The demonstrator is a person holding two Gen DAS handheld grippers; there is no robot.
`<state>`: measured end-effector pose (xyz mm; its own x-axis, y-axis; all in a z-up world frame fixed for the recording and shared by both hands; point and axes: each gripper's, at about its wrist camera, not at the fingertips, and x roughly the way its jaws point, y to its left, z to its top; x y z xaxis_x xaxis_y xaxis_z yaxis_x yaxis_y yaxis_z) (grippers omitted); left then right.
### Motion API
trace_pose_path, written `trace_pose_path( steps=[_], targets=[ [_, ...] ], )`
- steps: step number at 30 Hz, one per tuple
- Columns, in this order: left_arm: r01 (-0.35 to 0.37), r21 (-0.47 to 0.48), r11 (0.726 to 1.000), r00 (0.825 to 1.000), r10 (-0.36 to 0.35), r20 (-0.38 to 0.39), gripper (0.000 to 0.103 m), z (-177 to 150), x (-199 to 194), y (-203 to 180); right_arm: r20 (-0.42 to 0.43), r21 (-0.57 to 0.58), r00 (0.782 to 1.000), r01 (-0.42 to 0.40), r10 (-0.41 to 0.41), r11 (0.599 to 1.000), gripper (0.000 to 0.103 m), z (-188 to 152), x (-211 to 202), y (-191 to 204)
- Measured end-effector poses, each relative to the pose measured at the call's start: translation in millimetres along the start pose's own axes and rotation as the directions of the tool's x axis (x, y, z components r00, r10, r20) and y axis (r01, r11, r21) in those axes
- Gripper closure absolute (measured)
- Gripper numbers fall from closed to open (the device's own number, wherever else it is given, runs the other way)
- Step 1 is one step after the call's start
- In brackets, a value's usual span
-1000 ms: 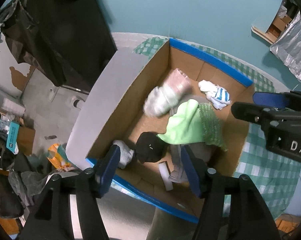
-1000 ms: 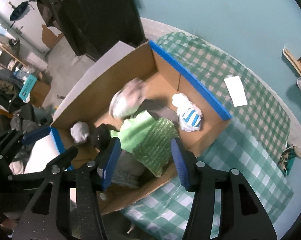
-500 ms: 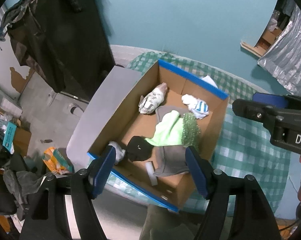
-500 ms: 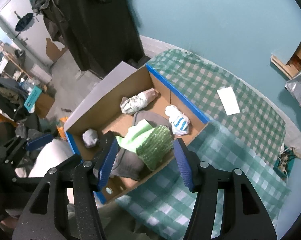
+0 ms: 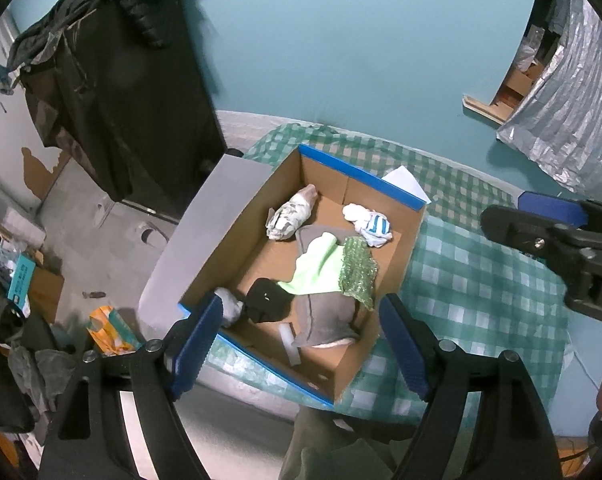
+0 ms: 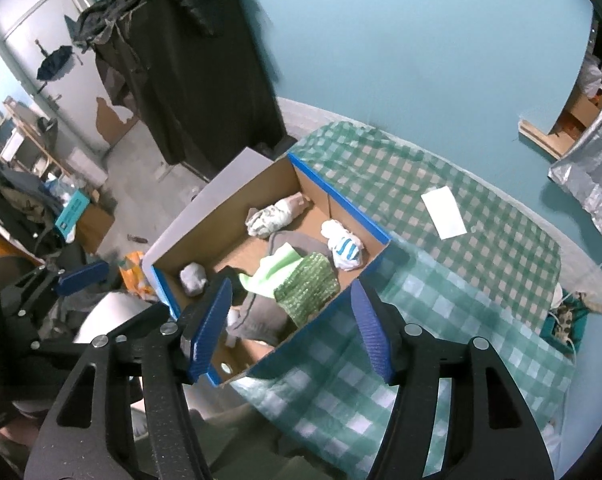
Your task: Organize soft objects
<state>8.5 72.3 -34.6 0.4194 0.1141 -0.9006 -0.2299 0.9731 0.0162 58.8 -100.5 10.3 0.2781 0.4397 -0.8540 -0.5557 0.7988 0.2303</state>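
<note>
Checked bench [image 6: 481, 264] carrying a blue-edged cardboard box [image 5: 405, 256]. Inside — grey garment [image 5: 325, 316], lime cloth [image 5: 317, 268], green bubble wrap [image 5: 357, 272], patterned bundle [image 5: 289, 216], striped sock ball [image 5: 371, 226]. All likely light, limp, best pinched at a bunched fold. Left gripper [image 5: 301, 344] and right gripper [image 6: 293, 324] above — jaws wide, empty.

Brown corrugated cardboard box [image 5: 237, 236], matt, blue-taped rim. Inside: smooth lime-green cloth [image 5: 317, 268], bumpy green bubble-wrap sheet [image 5: 357, 274], soft grey felt-like fabric [image 5: 325, 318]. Green-checked tablecloth [image 6: 441, 292], woven, matt. Crinkled silver foil sheet [image 5: 569, 128], glossy.
</note>
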Motion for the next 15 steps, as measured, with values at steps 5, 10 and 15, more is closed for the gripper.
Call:
trace_pose_path(
  steps=[5,10,15],
  targets=[
    [-0.001,0.009,1.0,1.0,0.001,0.007,0.021,-6,-6,-5,0.019,-0.001,0.999,0.03,-0.03,1.0,0.04,-8,-14,-1],
    [0.01,0.011,1.0,1.0,-0.01,0.008,0.021,-9,-13,-11,0.026,0.01,0.999,0.044,-0.044,0.999,0.04,-17,-23,-2],
    [0.015,0.024,1.0,1.0,-0.015,-0.011,0.021,-11,-15,-19,0.031,0.04,0.999,0.04,-0.041,0.998,0.04,-22,-29,-7]
  ],
)
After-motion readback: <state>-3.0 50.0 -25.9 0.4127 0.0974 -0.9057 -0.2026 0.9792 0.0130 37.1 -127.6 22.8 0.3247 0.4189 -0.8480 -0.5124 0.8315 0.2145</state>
